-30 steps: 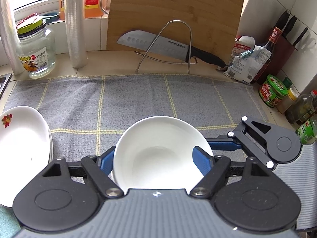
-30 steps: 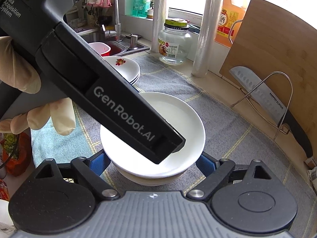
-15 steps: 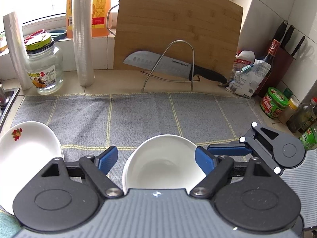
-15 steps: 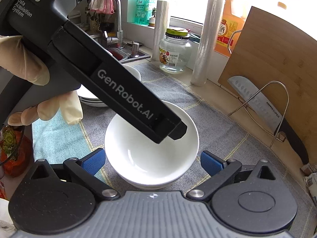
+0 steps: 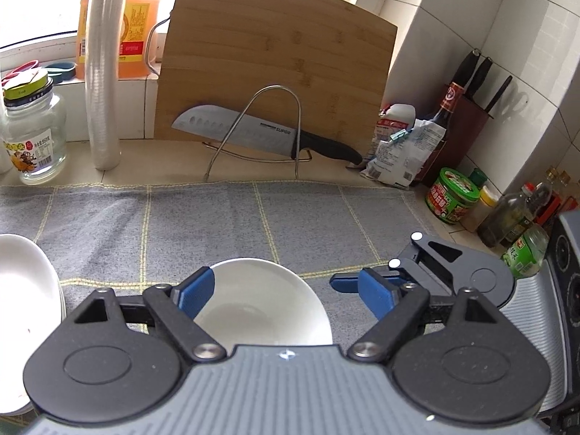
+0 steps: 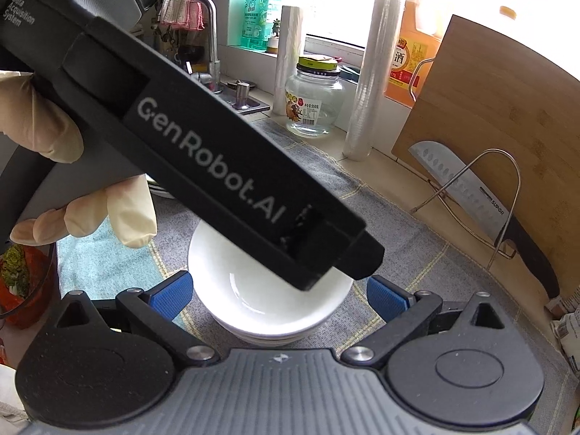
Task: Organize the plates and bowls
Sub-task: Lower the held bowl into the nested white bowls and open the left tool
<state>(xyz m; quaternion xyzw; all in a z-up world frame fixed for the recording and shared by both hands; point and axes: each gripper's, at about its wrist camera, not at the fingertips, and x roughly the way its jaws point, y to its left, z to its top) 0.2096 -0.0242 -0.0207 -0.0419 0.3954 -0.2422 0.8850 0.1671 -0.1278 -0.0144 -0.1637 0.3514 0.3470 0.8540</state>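
A white bowl (image 5: 264, 301) sits on top of a stack of white bowls (image 6: 268, 301) on the grey checked cloth (image 5: 203, 224). My left gripper (image 5: 286, 295) hangs over it, open; its left pad overlaps the rim in the picture and its right pad stands well clear. My right gripper (image 6: 279, 297) is open wide, one pad off each side of the stack and touching neither side. One blue finger (image 5: 344, 284) of the right gripper shows in the left wrist view. The left gripper's black body (image 6: 235, 181), held by a gloved hand (image 6: 108, 214), hides the bowl's far rim. White plates (image 5: 25, 290) are stacked to the left.
At the back, a knife (image 5: 253, 137) rests in a wire rack in front of a bamboo cutting board (image 5: 275, 72). A glass jar (image 5: 32, 141) and a film roll (image 5: 105, 83) stand back left. Bottles and jars (image 5: 453, 195) crowd the right; the tap (image 6: 210, 36) is far left.
Both grippers opened and let go of the white bowl, which now rests on the stack. Both views have drawn back, so the bowl looks smaller and lower.
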